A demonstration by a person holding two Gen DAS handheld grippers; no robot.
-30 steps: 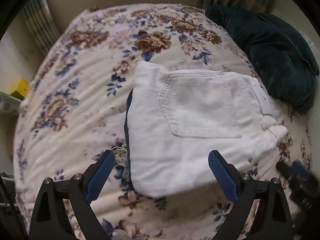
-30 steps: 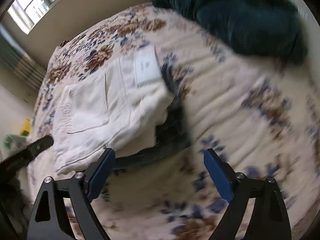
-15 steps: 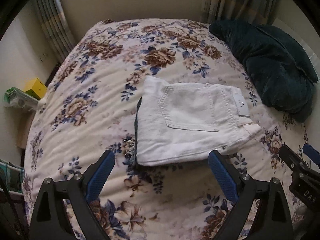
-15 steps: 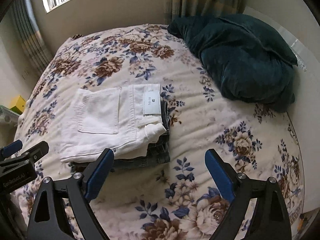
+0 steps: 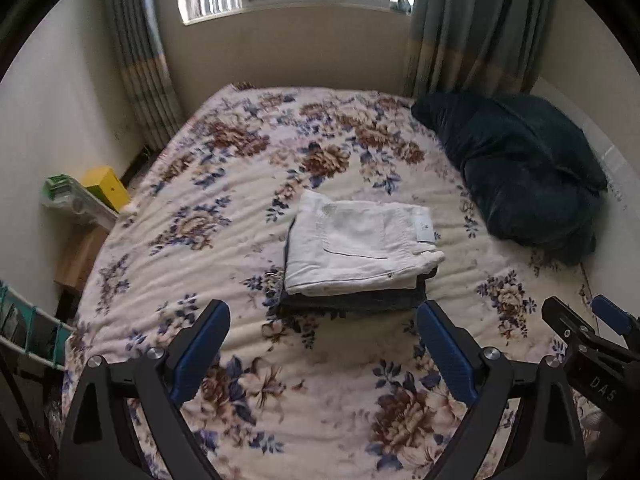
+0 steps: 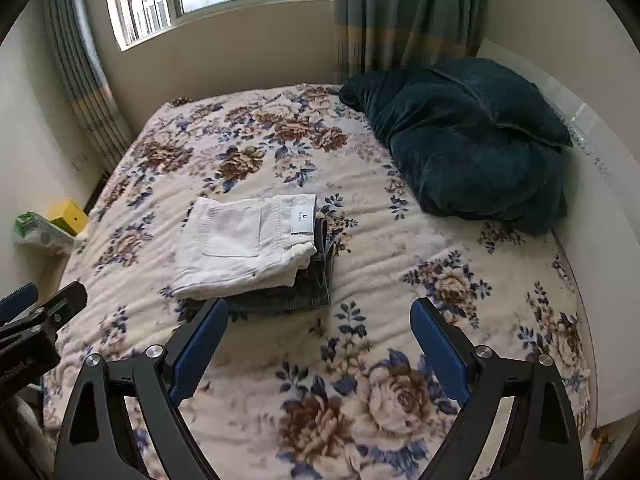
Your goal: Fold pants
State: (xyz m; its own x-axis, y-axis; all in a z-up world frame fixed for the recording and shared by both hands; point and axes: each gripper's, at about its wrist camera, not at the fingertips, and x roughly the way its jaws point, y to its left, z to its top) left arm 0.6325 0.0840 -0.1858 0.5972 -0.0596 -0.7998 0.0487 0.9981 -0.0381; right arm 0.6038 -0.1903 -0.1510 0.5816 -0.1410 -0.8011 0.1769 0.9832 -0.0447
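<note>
Both grippers hang empty above the bed [image 5: 192,216]; my left gripper [image 5: 322,344] and right gripper [image 6: 318,340] stand spread wide, well apart from the cloth; the white pants [image 5: 356,248] lie folded flat atop a dark folded garment [image 5: 352,300] mid-bed; I judge the fold finished, nothing left but perhaps straightening.

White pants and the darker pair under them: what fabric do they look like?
White pants: likely matte cotton denim or twill, with a stitched patch pocket, waistband label and thick folds. Dark pair beneath: probably blue-grey denim, judging by its faded layered edges.
</note>
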